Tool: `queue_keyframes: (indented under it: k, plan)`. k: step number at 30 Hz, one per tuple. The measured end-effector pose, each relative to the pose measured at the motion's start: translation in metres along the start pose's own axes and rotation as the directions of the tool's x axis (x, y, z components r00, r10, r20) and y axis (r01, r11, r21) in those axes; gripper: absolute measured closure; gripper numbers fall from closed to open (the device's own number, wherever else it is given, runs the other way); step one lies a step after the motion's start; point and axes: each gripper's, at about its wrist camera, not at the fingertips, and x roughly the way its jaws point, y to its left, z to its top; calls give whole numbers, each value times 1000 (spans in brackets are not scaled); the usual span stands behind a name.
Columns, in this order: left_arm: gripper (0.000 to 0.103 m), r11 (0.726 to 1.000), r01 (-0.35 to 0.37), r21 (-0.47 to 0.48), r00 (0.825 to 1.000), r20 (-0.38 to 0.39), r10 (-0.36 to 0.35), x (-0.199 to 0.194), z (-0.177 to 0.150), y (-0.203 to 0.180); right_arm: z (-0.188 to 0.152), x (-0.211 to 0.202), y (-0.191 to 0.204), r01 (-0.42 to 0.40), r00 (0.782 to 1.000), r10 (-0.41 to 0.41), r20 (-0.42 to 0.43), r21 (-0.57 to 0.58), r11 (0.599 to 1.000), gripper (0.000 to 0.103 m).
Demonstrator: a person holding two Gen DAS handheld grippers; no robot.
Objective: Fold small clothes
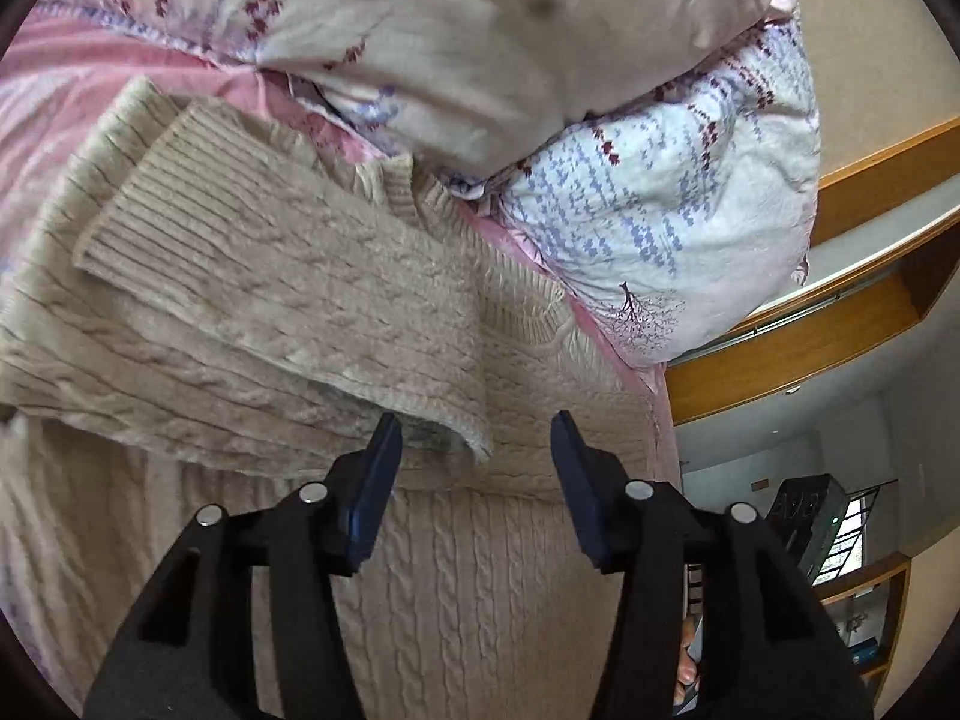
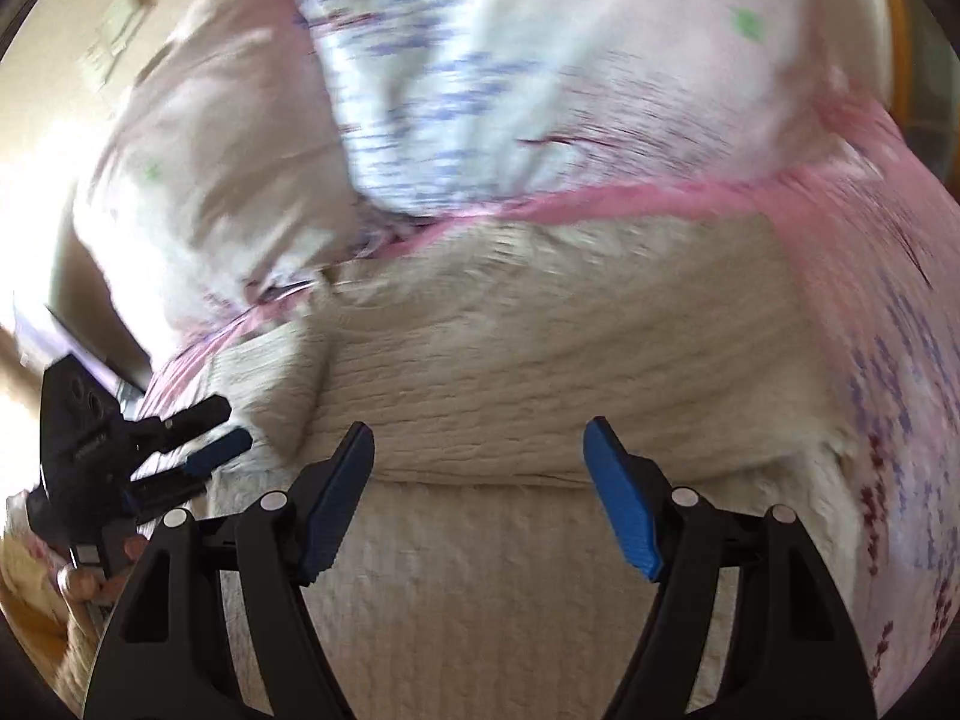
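A beige cable-knit sweater [image 1: 336,312] lies on a pink floral bedsheet [image 1: 66,78], with one sleeve [image 1: 252,258] folded across its body. My left gripper [image 1: 477,426] is open and empty, just above the sweater by the sleeve's folded edge. In the right wrist view the sweater [image 2: 540,360] fills the middle, blurred by motion. My right gripper [image 2: 480,435] is open and empty over the sweater's folded edge. The left gripper [image 2: 222,429] also shows at the left of the right wrist view, held by a hand.
A bunched floral duvet and pillow [image 1: 630,150] sit right behind the sweater. A wooden bed frame [image 1: 798,348] and shelves [image 1: 864,618] stand at the right. The duvet [image 2: 510,90] also fills the top of the right wrist view.
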Motion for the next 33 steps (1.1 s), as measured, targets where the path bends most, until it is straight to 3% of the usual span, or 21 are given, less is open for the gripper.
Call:
queue_keyframes:
  k: [3, 7, 12, 15, 19, 22, 23, 25, 30, 33]
  plan:
    - [50, 997, -73, 5, 995, 64, 73, -40, 1, 16, 0, 6, 53, -32, 999, 36, 16, -196, 980, 29]
    - [51, 979, -190, -69, 972, 125, 198, -74, 11, 52, -6, 24, 123, -71, 995, 94, 34, -429, 901, 31]
    - [56, 973, -205, -107, 973, 84, 214, -81, 16, 77, -21, 67, 183, -60, 997, 76, -1, -620, 783, 45]
    - [58, 975, -188, -117, 977, 76, 197, -82, 13, 84, -28, 91, 197, -47, 999, 44, -22, -672, 739, 51]
    - [58, 976, -174, -134, 981, 61, 183, -80, 13, 90, -31, 117, 197, -40, 998, 0, -59, -677, 735, 55]
    - [58, 976, -172, -132, 982, 59, 181, -77, 12, 91, -36, 127, 197, 7, 999, -41, -32, -698, 716, 71]
    - [58, 976, -172, -132, 982, 59, 180, -78, 12, 92, -35, 127, 196, 10, 999, -34, -21, -690, 724, 85]
    - [58, 976, -170, -136, 982, 57, 179, -78, 12, 92, -31, 123, 193, 5, 1000, -16, -10, -655, 755, 95]
    - [58, 977, -168, -132, 983, 57, 177, -77, 12, 92, 0, 86, 158, 8, 994, 46, 102, -470, 883, 96]
    - [58, 977, -168, -129, 983, 58, 176, -77, 12, 92, 16, 52, 108, 33, 980, 18, 199, -253, 967, 96]
